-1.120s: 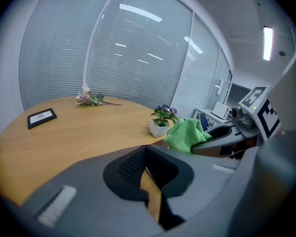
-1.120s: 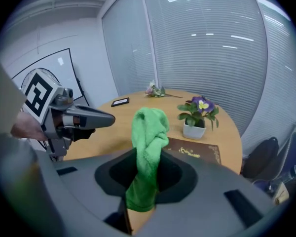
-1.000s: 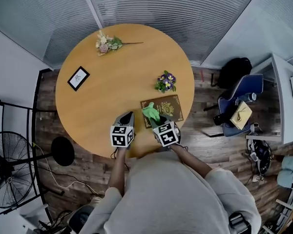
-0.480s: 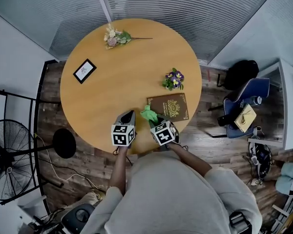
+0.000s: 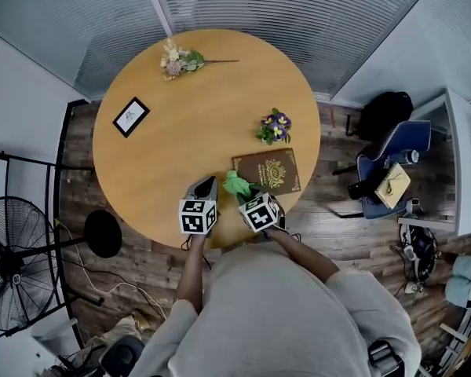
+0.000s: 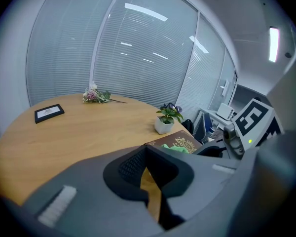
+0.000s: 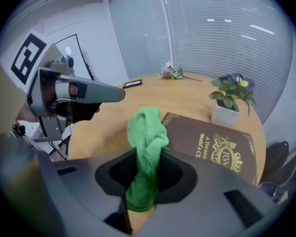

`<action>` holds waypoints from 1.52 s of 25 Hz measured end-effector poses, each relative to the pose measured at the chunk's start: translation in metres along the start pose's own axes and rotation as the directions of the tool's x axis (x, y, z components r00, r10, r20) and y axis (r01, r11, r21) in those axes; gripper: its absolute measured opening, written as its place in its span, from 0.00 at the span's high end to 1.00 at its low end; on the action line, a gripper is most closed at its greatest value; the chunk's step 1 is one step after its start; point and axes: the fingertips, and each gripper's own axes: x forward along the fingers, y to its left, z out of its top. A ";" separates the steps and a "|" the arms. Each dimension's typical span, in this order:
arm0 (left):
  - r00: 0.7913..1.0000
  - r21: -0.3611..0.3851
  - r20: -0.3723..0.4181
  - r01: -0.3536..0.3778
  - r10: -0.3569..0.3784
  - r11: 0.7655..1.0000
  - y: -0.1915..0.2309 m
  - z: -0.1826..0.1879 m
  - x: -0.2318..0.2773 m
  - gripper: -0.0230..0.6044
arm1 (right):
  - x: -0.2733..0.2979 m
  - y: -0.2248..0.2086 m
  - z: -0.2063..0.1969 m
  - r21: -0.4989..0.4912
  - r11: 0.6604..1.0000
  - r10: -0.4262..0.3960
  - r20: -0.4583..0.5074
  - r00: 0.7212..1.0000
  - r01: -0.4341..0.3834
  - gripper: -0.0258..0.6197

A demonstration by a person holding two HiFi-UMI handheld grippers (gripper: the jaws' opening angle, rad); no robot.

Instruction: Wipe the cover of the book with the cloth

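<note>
While gripper (image 7: 144, 176) clamps cloth (image 7: 147, 132), book (image 7: 212, 144) adjoins.

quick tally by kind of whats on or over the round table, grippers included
book: 1
green cloth: 1
potted plant: 1
flower sprig: 1
framed card: 1
grippers: 2, the left gripper with nothing in it and the right gripper clamped on the green cloth
total: 7
</note>
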 end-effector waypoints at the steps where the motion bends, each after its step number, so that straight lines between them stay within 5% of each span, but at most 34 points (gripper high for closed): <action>1: 1.000 0.001 -0.001 0.002 -0.002 1.000 -0.001 0.001 0.001 0.95 | 0.000 -0.001 0.000 0.000 1.000 0.001 0.002 1.000 -0.001 0.81; 38: 0.996 0.057 -0.028 0.091 -0.089 0.994 -0.046 0.014 0.041 0.95 | -0.046 -0.096 -0.044 0.152 0.978 -0.146 -0.007 0.989 0.145 0.81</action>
